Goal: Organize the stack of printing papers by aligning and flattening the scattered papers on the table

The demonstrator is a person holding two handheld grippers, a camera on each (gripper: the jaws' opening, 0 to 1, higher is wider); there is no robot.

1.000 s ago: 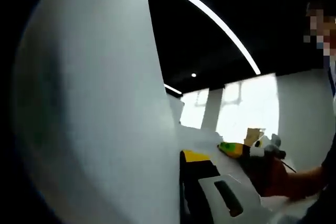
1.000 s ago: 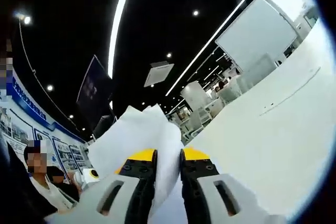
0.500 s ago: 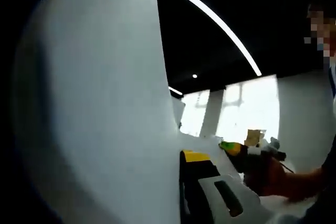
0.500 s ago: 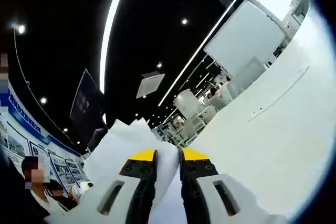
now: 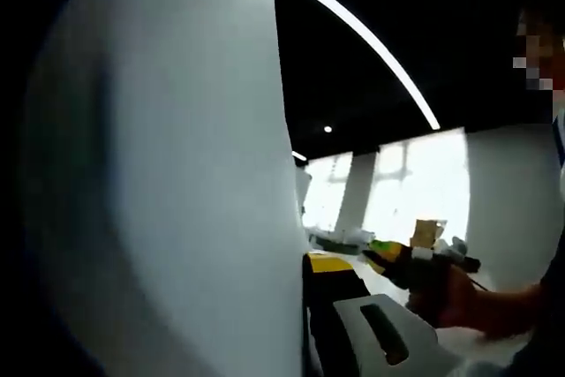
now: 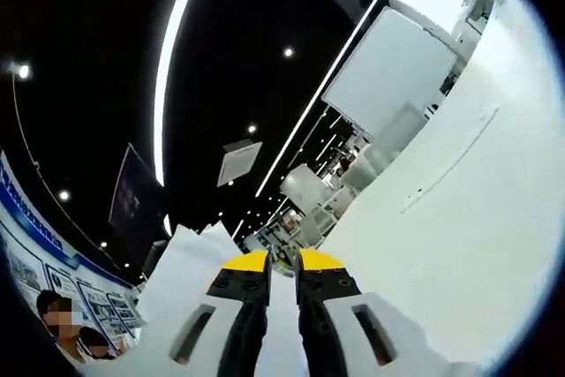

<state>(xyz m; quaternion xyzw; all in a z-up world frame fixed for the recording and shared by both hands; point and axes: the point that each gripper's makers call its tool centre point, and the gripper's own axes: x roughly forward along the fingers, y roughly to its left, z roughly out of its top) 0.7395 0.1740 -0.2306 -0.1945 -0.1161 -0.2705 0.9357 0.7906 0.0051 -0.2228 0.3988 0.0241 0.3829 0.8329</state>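
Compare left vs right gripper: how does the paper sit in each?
In the left gripper view, the paper stands as one broad sheet hiding the left gripper's left jaw; in the right gripper view, the right gripper shows both jaws, paper spreading left with jagged, uneven edges. Shared: yellow-tipped jaws closed on white paper.

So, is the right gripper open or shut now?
Shut on the papers. In the right gripper view, the right gripper has its yellow-tipped jaws nearly together, with white sheets pinched in the narrow gap.
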